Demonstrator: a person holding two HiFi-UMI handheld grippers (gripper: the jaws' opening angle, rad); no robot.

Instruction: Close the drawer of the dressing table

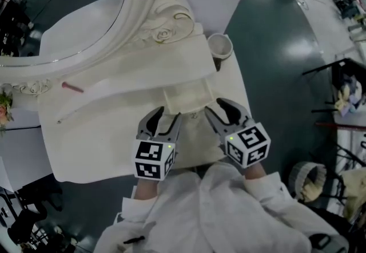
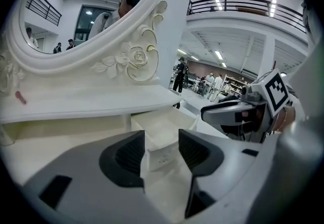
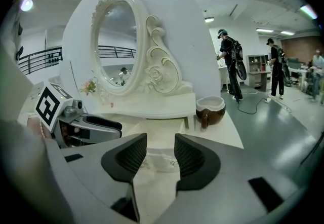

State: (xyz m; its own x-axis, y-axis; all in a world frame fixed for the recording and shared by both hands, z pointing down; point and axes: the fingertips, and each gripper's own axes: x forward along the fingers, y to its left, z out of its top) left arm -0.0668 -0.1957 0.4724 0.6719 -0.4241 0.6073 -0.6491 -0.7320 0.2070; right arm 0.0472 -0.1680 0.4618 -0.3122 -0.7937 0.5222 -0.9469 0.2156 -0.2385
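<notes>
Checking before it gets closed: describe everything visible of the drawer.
The drawer is a small, shallow, cream-white box, seemingly painted wood, with a low front panel. It stands pulled out, level, from under the raised shelf, and looks empty. The left gripper and right gripper flank its front with jaws open; its front shows between each pair, no pad clearly pressing it.

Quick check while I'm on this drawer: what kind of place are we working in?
Probably a large open hall or lab, not a home: the dressing table stands on a bare glossy floor, a balcony railing runs overhead, and several people stand about in the background.
</notes>
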